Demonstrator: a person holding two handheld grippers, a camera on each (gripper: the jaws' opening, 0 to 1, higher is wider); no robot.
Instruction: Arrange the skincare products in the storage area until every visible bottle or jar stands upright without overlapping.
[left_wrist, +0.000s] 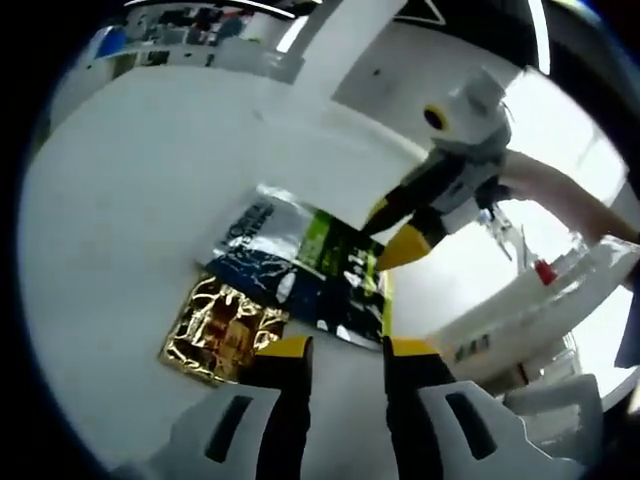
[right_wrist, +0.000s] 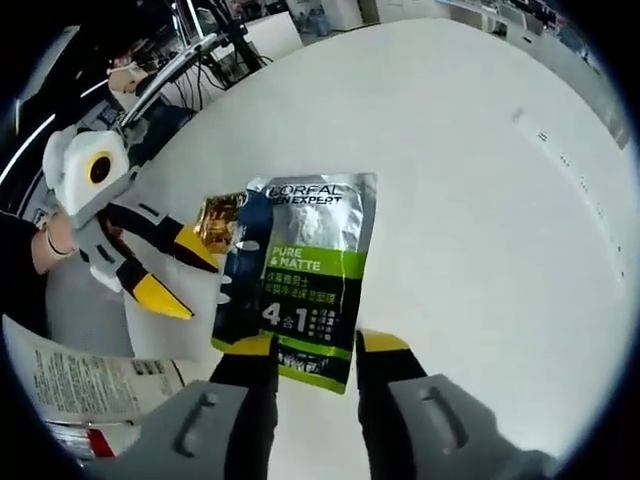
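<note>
Here, in the left gripper view, my left gripper (left_wrist: 345, 350) stands with its jaws apart and nothing between them, just short of the sachet (left_wrist: 300, 262) and the gold packet (left_wrist: 222, 328) on the white table (left_wrist: 130, 200). The gold packet lies a little to the left of my left jaw tip, its corner near that tip; the sachet partly covers it and runs away from me, up and to the left. My right gripper (left_wrist: 385, 232) comes in from the right, its yellow tips at the sachet's far edge. In the right gripper view, my right gripper (right_wrist: 315, 345) is also open — the sachet's (right_wrist: 300, 270) near short edge sits right between the two tips, its long axis pointing straight ahead, though I cannot tell whether a jaw is under it. The gold packet (right_wrist: 218, 220) peeks out from under the sachet's far left side, and my left gripper (right_wrist: 180, 270) is next to it there. I judge the right one better placed for the sachet, and the left for the gold packet — the overlap must be undone.
</note>
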